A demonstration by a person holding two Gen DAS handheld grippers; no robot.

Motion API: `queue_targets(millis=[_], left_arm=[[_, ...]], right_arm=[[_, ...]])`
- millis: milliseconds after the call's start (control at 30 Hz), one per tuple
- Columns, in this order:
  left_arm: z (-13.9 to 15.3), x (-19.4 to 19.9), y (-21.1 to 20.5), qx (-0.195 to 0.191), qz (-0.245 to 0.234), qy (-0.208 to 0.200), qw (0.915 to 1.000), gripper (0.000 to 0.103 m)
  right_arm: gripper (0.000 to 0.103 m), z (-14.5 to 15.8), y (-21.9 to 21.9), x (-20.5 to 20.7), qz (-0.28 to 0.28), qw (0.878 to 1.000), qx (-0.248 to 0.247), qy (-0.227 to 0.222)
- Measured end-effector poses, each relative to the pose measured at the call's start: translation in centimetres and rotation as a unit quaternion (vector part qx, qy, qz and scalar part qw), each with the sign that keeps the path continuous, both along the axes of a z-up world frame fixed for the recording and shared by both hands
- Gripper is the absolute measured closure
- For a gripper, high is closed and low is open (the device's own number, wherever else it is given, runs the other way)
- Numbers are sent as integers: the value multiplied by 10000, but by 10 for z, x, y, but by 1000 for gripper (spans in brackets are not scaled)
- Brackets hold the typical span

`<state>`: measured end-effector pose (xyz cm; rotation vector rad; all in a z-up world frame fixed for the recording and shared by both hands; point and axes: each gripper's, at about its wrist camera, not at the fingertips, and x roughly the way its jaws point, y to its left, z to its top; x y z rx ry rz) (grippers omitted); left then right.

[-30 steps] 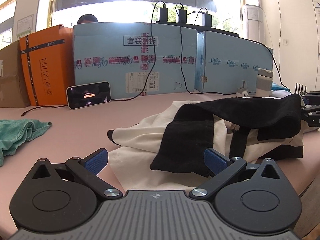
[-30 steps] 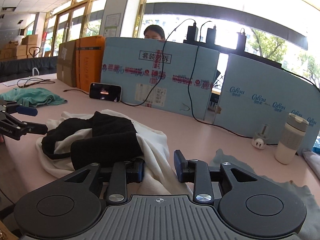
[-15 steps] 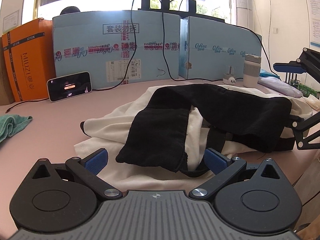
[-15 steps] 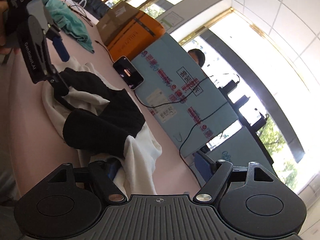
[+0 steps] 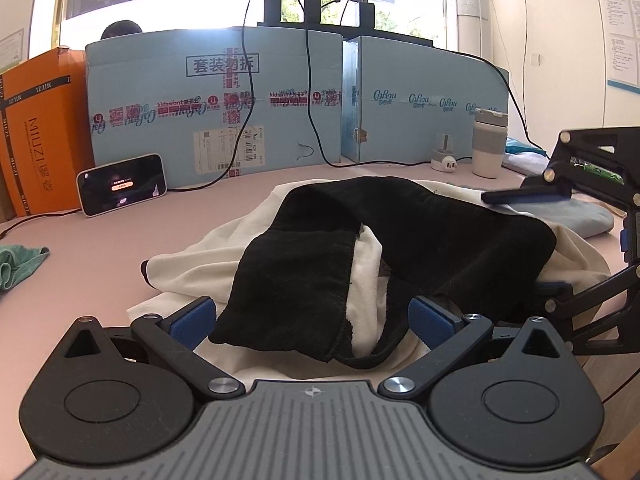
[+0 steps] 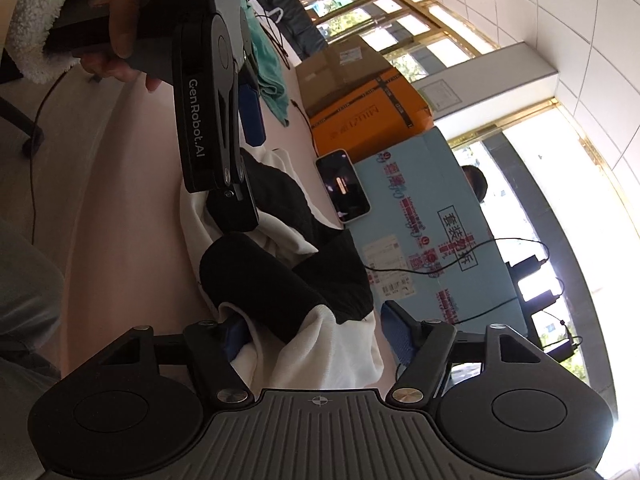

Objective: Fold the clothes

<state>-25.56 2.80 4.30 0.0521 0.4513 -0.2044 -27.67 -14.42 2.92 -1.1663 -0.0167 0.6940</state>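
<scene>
The crumpled cream-white and black fabric garment (image 5: 320, 264) lies in a heap at the centre of the left wrist view, on the pale pink table top (image 5: 120, 240). The left gripper (image 5: 312, 320) at lower centre has its blue-padded jaws spread wide, with the near black edge of the garment lying between them; neither pad visibly presses on it. In the right wrist view, rolled sideways, the right gripper (image 6: 312, 336) at lower centre straddles a white-and-black fold of the same garment (image 6: 288, 280); its jaws are closing, the left pad is against the cloth, and the right pad stands clear of it. The right gripper also enters the left wrist view from the right edge, one finger above the heap and one low beside it. Contact on the far side of the fold is hidden by cloth. A hand (image 6: 116, 36) in a fleecy white cuff at upper left holds the left gripper's handle. Behind the garment stand pale blue printed cardboard boxes (image 5: 224, 100), an orange cardboard box (image 5: 40, 128), a propped smartphone with lit screen (image 5: 122, 184), a white-and-grey insulated cup (image 5: 489, 142) and, at the left edge, a green cloth (image 5: 20, 260). Bright windows wash out the background.
</scene>
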Motion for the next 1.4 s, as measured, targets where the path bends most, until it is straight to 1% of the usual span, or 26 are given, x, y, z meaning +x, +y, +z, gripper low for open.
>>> queue_targets(millis=[33, 167, 233, 300, 333, 400, 467, 533, 633, 767, 833, 867, 933, 967, 1000, 1033, 1067, 1133, 1200, 1267, 1300, 1333, 1400], left_arm=[[0, 0, 1, -16, -7, 2, 10000, 0], [2, 1, 1, -22, -47, -45, 10000, 0], [5, 2, 0, -26, -64, -94, 9999, 0], [7, 4, 0, -32, -81, -147, 9999, 0], [8, 5, 0, -26, -80, -174, 9998, 0], [11, 6, -1, -10, -41, -242, 9997, 0], [12, 7, 0, -33, -25, -284, 9996, 0], [11, 8, 1, -60, -14, -278, 9996, 0], [7, 14, 4, -37, 86, -186, 9998, 0], [3, 22, 9, -23, 185, -52, 9998, 0], [2, 27, 10, -5, 209, -4, 9998, 0], [1, 29, 10, 4, 212, 11, 9998, 0], [1, 33, 9, 19, 186, 27, 9998, 0], [0, 34, 9, 26, 177, 37, 9998, 0], [0, 36, 8, 32, 171, 47, 9998, 0], [-1, 37, 7, 32, 159, 63, 9998, 0], [-3, 39, 6, 29, 145, 86, 9999, 0], [-6, 41, 5, 26, 132, 136, 9998, 0], [-9, 42, 4, 20, 112, 204, 9997, 0], [-13, 43, 2, 12, 94, 254, 9996, 0], [-15, 44, 1, 6, 81, 276, 9996, 0], [-16, 44, 1, -6, 70, 296, 9995, 0], [-19, 44, -1, -40, 62, 325, 9994, 0]], right_arm=[[62, 3, 0, 2, -3, 9998, 63, 177], [75, 17, -2, 13, -185, 9968, 519, 579], [79, 36, -10, 27, -394, 9897, 1087, 849], [83, 59, -21, 44, -629, 9761, 1738, 1144], [83, 70, -26, 54, -751, 9670, 2080, 1264], [83, 91, -41, 79, -1008, 9466, 2747, 1350], [83, 104, -56, 106, -1276, 9258, 3273, 1393], [83, 111, -71, 136, -1584, 9024, 3712, 1506], [83, 106, -92, 181, -2114, 8602, 4234, 1898], [80, 76, -118, 227, -2817, 8070, 4537, 2522], [80, 59, -129, 240, -3121, 7887, 4570, 2676], [77, 53, -133, 244, -3235, 7841, 4563, 2688], [71, 44, -139, 246, -3405, 7795, 4528, 2672], [62, 43, -141, 246, -3451, 7775, 4542, 2649], [47, 42, -143, 246, -3496, 7755, 4554, 2626], [37, 43, -145, 246, -3548, 7742, 4562, 2580], [23, 45, -148, 244, -3609, 7748, 4562, 2476], [22, 53, -153, 239, -3649, 7779, 4593, 2254], [22, 61, -158, 231, -3544, 7835, 4646, 2116], [22, 69, -157, 215, -3338, 7957, 4640, 2005], [22, 73, -155, 207, -3218, 8027, 4620, 1965], [22, 76, -150, 196, -3038, 8134, 4553, 1971], [22, 80, -133, 171, -2559, 8391, 4332, 2069]])
